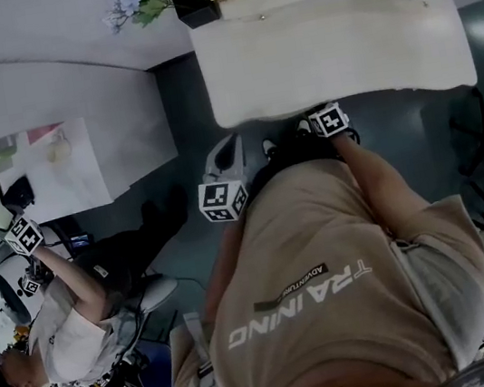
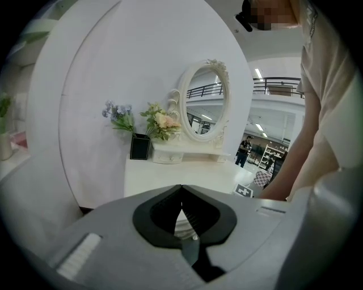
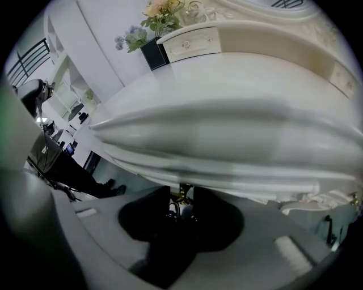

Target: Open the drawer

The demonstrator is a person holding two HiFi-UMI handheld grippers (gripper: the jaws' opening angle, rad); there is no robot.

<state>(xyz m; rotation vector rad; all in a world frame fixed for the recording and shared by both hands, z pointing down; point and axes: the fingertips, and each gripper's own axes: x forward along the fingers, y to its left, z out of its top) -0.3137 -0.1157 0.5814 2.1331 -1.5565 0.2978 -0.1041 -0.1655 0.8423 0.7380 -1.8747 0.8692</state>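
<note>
Item: white desk (image 1: 327, 45). Its drawer (image 3: 238, 164) sits under the front edge, with the brass handle (image 3: 180, 199) between the parted jaws of my right tool (image 3: 182, 192), which is not yet clamped. My left tool (image 2: 181, 188) is clenched on nothing, off the desk. Shirt (image 1: 335, 310) print: "TRAINING", "ADVENTURE".
</note>
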